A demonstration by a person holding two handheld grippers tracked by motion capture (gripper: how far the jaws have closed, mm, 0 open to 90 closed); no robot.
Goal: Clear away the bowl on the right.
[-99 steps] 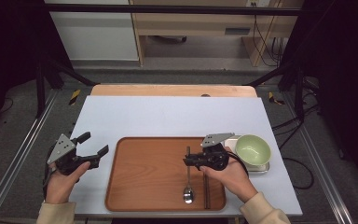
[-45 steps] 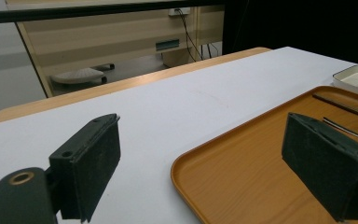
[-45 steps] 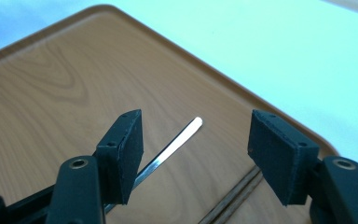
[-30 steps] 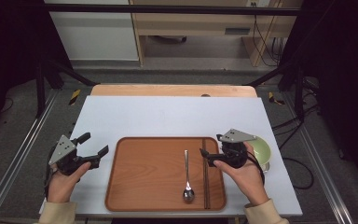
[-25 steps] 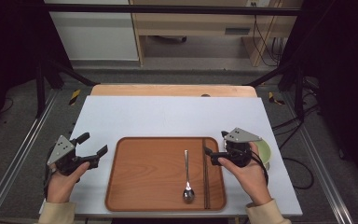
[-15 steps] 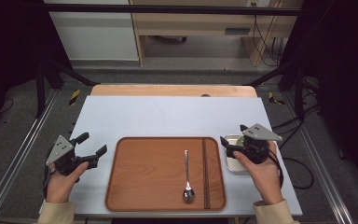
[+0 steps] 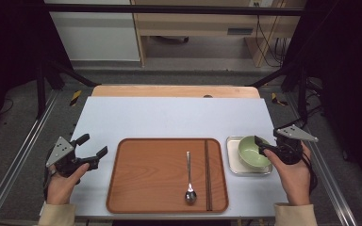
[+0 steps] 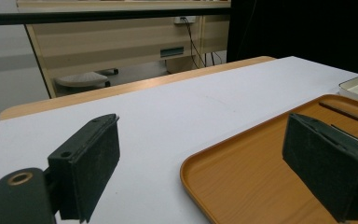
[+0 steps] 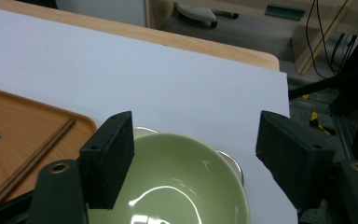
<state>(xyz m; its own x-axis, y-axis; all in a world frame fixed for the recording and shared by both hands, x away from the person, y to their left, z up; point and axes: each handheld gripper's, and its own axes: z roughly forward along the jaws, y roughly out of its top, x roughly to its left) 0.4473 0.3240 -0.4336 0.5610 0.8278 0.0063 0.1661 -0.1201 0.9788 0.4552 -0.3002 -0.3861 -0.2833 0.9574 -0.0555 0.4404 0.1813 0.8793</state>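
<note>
Green bowl (image 7: 253,152) sits on a small metal tray (image 7: 233,162) at the right side of the white table (image 7: 169,117), just beside the right edge of the wooden tray (image 7: 146,174). The right gripper (image 7: 264,147) is at the bowl's right rim, held in the person's right hand (image 7: 293,174), its 2 jaws spread wide and gripping nothing. In the right gripper view the bowl (image 9: 177,186) lies low between the 2 black pads (image 9: 109,158), its rim reaching up into the gap between them; whether either pad touches the rim I cannot tell.

The left gripper (image 7: 92,148) rests well apart from the bowl, at the table's left edge just beside the wooden tray, in the person's left hand (image 7: 61,186). Its jaws are also spread and empty.

The high view gives the whole layout: a spoon (image 7: 189,179) lies lengthwise on the wooden tray with its head toward the person, and a pair of chopsticks (image 7: 207,174) lies just to its right, parallel to it. The right gripper view shows the glossy inside of the bowl (a highlight shines in it) and the chopsticks' far ends (image 9: 32,158) on the wooden tray. The left gripper view looks low across the table, with the wooden tray's raised rim (image 8: 200,186) between its pads.
</note>
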